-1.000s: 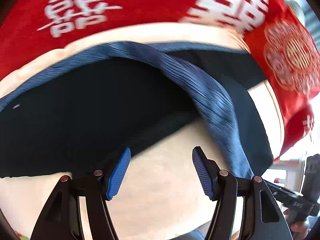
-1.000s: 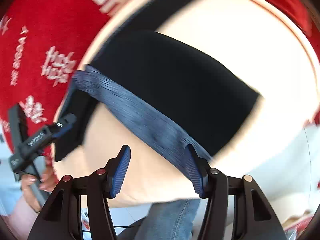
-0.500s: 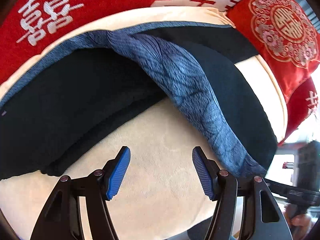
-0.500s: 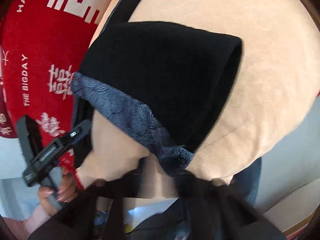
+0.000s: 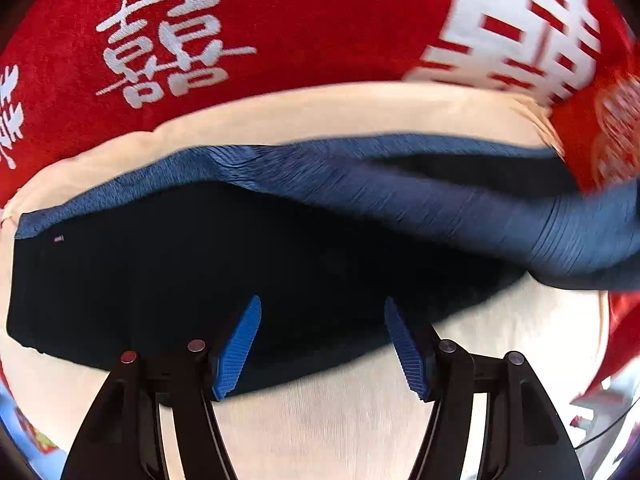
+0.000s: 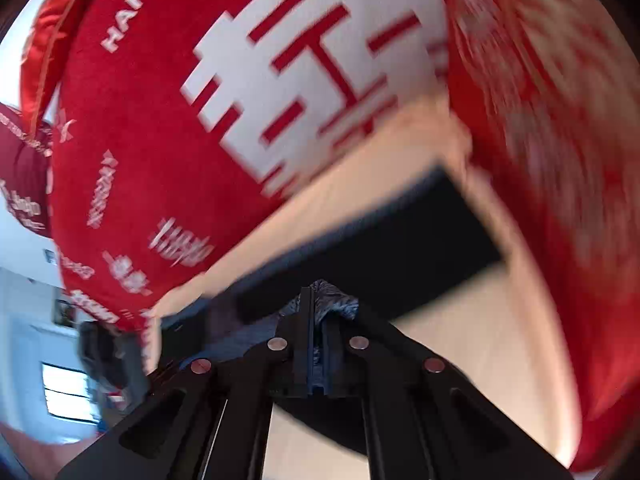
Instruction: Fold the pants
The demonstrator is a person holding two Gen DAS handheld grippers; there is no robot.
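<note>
Your work surface is a cream, soft-textured cushion (image 5: pixel 340 432). Red plush pillows with white printed characters (image 5: pixel 280 32) fill the upper frame of both views. At the lower left of the right wrist view, note a bright window (image 6: pixel 66 396) in a pale wall (image 6: pixel 24 312).

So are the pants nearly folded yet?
Partly. The pants already lie doubled on the cream cushion, blue band along the top. The right gripper is pinching the band's end, carrying it across. The left gripper is open, holding nothing. Laying that flap flat is left.
</note>
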